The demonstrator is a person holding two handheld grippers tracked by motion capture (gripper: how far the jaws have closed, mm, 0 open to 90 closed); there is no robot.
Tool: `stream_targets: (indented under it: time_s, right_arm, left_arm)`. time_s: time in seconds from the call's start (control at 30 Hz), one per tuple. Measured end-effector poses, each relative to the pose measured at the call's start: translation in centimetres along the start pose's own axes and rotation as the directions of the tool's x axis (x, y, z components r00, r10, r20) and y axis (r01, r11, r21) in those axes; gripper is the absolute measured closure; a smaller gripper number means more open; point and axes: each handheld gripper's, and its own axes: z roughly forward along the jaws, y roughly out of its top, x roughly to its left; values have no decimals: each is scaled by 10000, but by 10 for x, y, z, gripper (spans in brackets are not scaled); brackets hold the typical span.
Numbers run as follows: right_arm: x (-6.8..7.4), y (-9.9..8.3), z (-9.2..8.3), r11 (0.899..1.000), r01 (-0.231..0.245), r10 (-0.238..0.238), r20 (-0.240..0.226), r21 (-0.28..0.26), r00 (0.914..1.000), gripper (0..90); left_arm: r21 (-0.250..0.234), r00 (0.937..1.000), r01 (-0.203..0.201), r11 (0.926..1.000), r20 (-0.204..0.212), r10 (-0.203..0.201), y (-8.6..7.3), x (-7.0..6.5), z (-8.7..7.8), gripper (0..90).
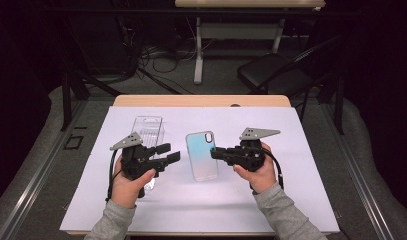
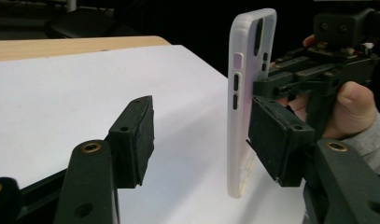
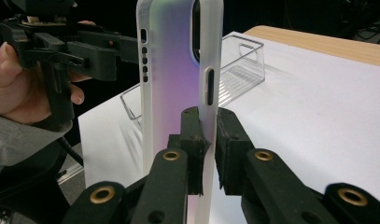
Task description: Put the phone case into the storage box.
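A translucent phone case (image 1: 202, 160) with a bluish sheen stands on end over the white sheet (image 1: 291, 190), camera hole at the top. My right gripper (image 1: 214, 153) is shut on its right side wall; in the right gripper view the two pads (image 3: 192, 140) pinch that wall of the case (image 3: 171, 70) below the button slot. My left gripper (image 1: 171, 152) is just left of the case, jaws apart. In the left gripper view the case (image 2: 237, 116) stands near the right-hand pad (image 2: 276, 140), and the left gripper (image 2: 204, 135) holds nothing.
A clear plastic packaging tray (image 1: 148, 132) lies on the sheet behind my left gripper and appears as a clear tray (image 3: 239, 70) in the right gripper view. The wooden table edge (image 1: 201, 101) lies beyond. A black chair (image 1: 271, 72) stands behind the table.
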Motion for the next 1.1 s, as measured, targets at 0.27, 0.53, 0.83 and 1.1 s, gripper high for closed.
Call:
stream_targets:
  time_s: [0.27, 0.53, 0.83, 1.1]
  right_arm:
    - [3, -1, 2, 9999, 115, -118, 448, 90, 9989, 829]
    - [4, -1, 0, 9997, 244, -247, 936, 44, 9953, 828]
    - [3, -2, -3, 9995, 279, -252, 1470, -158, 9888, 828]
    - [2, -3, -6, 9996, 131, -79, 1846, -269, 9828, 828]
  left_arm:
    - [33, 9986, -145, 9999, -512, 146, 5, -3, 1, 403]
    - [-18, 9942, -387, 9992, -1007, 383, 10, -2, 6, 394]
    - [-18, 9874, -820, 9966, -1358, 810, 17, -6, 10, 388]
    - [-81, 9871, -624, 9980, -1486, 605, 22, -9, 14, 336]
